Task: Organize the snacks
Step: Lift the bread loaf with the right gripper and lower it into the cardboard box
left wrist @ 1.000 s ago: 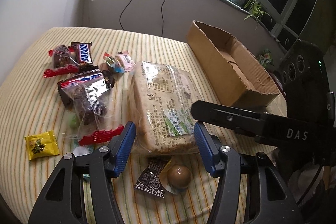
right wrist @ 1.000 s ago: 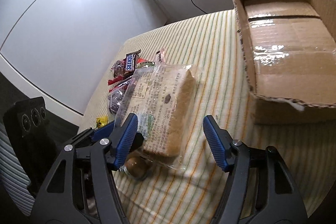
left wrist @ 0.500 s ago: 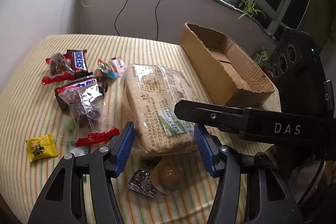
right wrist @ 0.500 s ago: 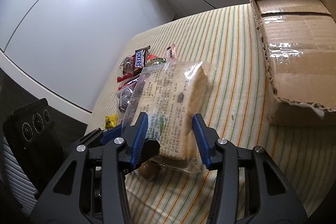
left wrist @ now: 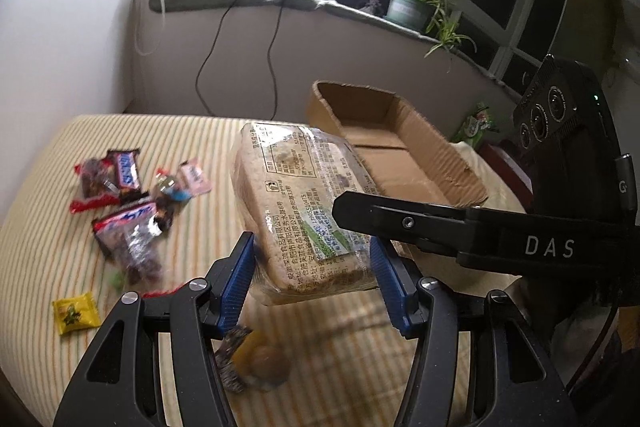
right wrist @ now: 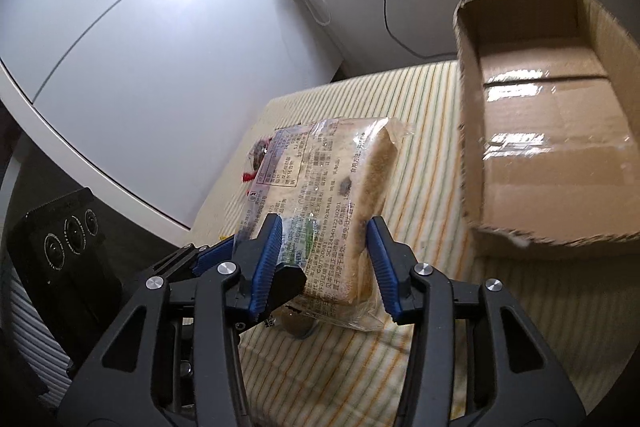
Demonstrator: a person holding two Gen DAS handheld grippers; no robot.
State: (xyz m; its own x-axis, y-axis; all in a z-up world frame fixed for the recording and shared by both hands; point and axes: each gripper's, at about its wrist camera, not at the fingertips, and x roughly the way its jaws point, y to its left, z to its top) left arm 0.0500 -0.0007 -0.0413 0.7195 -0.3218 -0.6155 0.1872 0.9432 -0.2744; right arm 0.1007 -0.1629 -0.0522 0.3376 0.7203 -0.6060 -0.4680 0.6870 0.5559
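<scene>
A clear-wrapped loaf of sliced bread (left wrist: 296, 203) hangs in the air above the striped table, tilted up at its far end. My right gripper (right wrist: 326, 263) is shut on the bread (right wrist: 332, 195) at its near end. My left gripper (left wrist: 314, 281) straddles the same end, its blue pads against the wrapper's sides. An open, empty cardboard box (left wrist: 384, 143) stands to the right; it also shows in the right wrist view (right wrist: 548, 131).
Loose snacks lie on the striped tablecloth (left wrist: 200, 139) at left: a Snickers bar (left wrist: 126, 173), red-sealed candy bags (left wrist: 128, 239), a yellow packet (left wrist: 76, 313). A round wrapped sweet (left wrist: 256, 367) lies under the left gripper. A wall, cables and plants stand behind.
The right gripper closed on the bread. The loaf rose off the table with both grippers around it and tilted up towards the box.
</scene>
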